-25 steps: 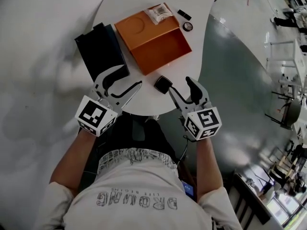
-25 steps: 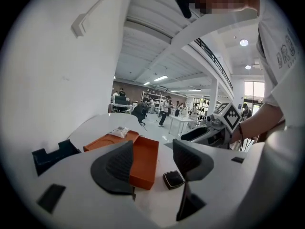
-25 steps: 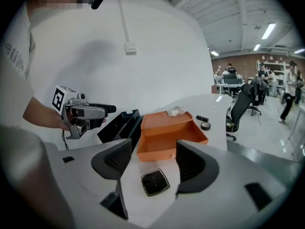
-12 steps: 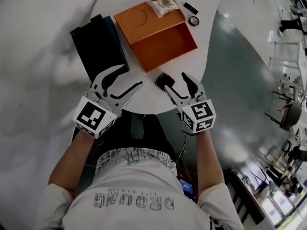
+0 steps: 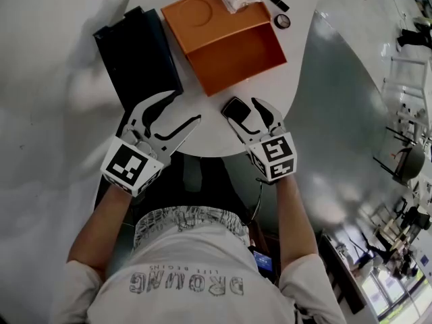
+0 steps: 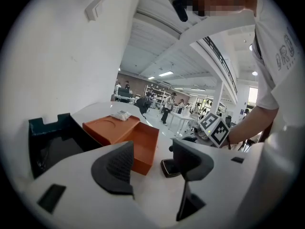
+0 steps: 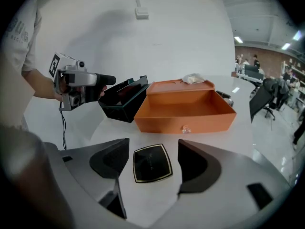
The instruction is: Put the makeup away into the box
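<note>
Here, one compact (image 5: pixel 233 107), one orange box (image 5: pixel 237 58).

Bright, even ceiling light; soft shadow inside the orange box (image 5: pixel 236 52); gripper views bulge, corners black.

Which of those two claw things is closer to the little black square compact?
Right. The right gripper, jaws just opened wider, straddles the compact without pressing it; the left gripper hangs apart, beside it.
</note>
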A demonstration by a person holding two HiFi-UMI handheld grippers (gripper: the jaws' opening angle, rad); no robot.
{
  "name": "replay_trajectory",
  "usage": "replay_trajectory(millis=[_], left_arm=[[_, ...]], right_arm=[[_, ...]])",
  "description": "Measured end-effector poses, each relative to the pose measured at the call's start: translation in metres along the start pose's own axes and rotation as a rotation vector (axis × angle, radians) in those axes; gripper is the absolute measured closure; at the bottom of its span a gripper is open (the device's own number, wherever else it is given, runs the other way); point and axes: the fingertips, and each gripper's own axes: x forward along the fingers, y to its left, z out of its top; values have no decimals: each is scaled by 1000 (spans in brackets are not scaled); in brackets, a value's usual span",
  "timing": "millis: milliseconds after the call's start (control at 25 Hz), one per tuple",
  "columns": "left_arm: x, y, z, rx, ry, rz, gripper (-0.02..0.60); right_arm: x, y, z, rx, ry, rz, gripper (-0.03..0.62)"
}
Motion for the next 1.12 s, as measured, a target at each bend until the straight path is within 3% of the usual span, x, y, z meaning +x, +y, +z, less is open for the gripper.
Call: replay_trajectory(millis=[680, 1120], left_arm=[[-8, 11, -34, -68, 17, 28, 314], [-9, 15, -44, -96, 13, 41, 314]], right_arm=[[29, 11, -23, -187, 146, 40, 237], [37, 11, -33, -240, 195, 45, 235]])
